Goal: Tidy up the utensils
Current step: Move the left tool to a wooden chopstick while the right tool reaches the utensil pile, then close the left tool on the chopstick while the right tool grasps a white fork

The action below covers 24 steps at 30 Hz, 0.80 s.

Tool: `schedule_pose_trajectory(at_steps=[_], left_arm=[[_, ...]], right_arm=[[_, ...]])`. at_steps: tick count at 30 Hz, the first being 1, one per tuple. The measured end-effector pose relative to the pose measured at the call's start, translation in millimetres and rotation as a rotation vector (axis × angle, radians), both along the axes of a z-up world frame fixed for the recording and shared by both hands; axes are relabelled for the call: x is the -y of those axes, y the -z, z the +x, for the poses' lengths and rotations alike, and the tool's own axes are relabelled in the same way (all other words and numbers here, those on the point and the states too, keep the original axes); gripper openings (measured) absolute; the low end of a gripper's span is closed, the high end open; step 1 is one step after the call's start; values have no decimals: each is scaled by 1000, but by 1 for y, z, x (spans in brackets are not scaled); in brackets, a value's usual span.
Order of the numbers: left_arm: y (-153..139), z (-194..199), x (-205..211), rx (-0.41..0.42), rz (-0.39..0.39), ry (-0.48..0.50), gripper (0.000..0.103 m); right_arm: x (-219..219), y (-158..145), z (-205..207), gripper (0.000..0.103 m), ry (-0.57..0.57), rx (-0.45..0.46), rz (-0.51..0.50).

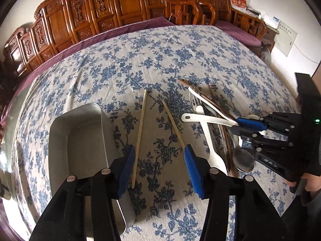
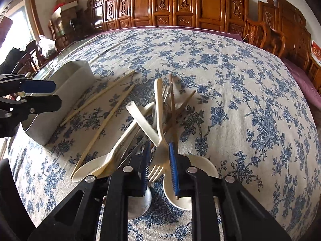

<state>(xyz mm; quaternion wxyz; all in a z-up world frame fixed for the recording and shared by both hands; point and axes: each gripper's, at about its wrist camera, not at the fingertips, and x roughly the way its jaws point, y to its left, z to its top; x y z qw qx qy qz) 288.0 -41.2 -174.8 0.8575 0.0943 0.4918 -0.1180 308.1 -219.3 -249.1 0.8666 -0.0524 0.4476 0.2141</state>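
The right tongs (image 2: 158, 164) are narrowed around the neck of the cream plastic fork (image 2: 159, 140) in the tangled utensil pile (image 2: 152, 124) mid-surface, though whether the pads truly press it I cannot tell, while the left tongs (image 1: 160, 164) hang half open and empty over two pale chopsticks (image 1: 140, 128), just beside the metal tin (image 1: 80, 136) near the surface's left edge. To do this well, I'd say close squarely on the fork alone, lift straight up so the crossing white spoon (image 2: 140, 120) and brown chopsticks (image 2: 180, 106) slide off rather than drag, then carry it to the tin.
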Motion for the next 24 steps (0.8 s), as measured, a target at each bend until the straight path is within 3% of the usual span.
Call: schedule_pose_trajectory(at_steps=[3,4,11,15,24], left_arm=[[7,9,3,-24,12,7,41],[9,13,4,-32,18,9,39],[22,33,11,-70,70,26,32],[32,43,13,-98,96,40,22],[52,58,10,-143,171,25,17]], right_arm=[[4,-2,1,12,10,0,0],[6,-3,2,5,16,-3,4],[19,-7,5,5,53,-16,41],[27,-14,5,5,73,5,65],[32,-23,1,5,72,34,99]])
